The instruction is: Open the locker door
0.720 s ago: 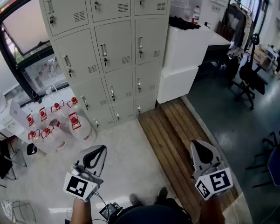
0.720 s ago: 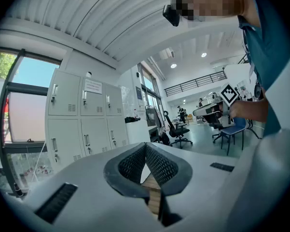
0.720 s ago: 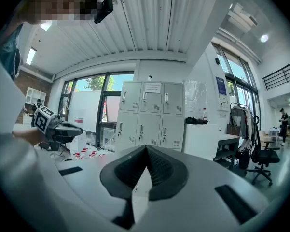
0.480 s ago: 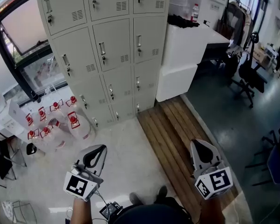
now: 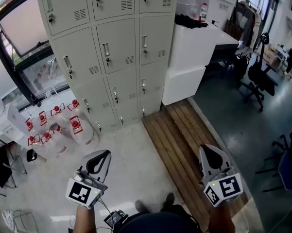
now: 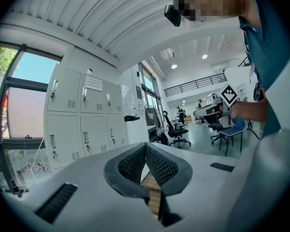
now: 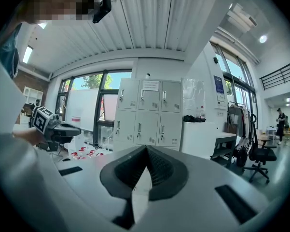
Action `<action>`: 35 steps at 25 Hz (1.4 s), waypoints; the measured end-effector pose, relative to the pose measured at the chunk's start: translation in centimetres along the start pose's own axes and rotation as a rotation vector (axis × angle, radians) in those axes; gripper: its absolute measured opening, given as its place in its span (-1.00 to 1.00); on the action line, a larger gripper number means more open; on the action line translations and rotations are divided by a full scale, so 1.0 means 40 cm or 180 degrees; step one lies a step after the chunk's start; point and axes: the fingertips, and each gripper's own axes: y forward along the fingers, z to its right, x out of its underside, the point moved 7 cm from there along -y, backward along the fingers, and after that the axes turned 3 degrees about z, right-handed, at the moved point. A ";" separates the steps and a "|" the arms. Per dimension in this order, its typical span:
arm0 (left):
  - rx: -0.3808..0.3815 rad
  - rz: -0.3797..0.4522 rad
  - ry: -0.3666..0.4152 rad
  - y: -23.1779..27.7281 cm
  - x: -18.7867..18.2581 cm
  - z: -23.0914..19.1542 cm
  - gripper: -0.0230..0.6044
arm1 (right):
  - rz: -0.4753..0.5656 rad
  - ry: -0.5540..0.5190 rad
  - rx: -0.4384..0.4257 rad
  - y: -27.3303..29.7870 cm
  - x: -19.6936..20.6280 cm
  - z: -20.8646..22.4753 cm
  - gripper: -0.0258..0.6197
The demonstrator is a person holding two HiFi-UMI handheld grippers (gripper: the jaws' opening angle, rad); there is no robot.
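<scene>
Standing well back from the lockers [image 5: 111, 47], with a stretch of pale floor between them and both tools. No contact with any door yet; by my reading the task is at the approach stage.

Left gripper [image 5: 103, 155]: jaws pressed together, ribbed pads meeting at the tip, nothing between them. It is held about level. Right gripper [image 5: 209, 152]: jaws likewise pressed together and empty, nose dipped very slightly.

Where the target is: the locker bank fills the upper left and centre of the head view, three columns of grey doors, all shut as far as I can see. Each door carries a slim upright handle [image 5: 107, 52] near its left edge, with a vent to the right of it. Which door is meant I cannot tell.

Key relation: the bank lies ahead and somewhat left of the person. In the left gripper view the lockers [image 6: 82, 124] sit left of the jaw line, so that tool points past them to the right. In the right gripper view the lockers [image 7: 147, 112] stand almost straight over the closed tips, so it is already aimed at them. In the head view the left gripper is on the locker side and looks slightly nearer.

Judgement: the handles run vertically, so the jaws would need to spread and close across one from the sides.

Nearby: water jugs [image 5: 58, 130] with red caps crowd the floor at the bank's lower left.
</scene>
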 end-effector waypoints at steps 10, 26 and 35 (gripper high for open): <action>0.0053 0.0063 -0.0031 -0.004 0.021 -0.066 -0.87 | 0.0056 0.0105 -0.0044 0.078 0.003 -0.048 -0.81; -0.0254 -0.0134 -0.0123 0.197 0.069 -0.163 -0.87 | 0.0082 0.0131 -0.0369 0.399 0.024 0.142 -0.81; -0.0530 -0.0240 -0.0159 0.424 0.072 -0.235 -0.87 | 0.0071 0.0188 -0.0769 0.686 0.015 0.295 -0.81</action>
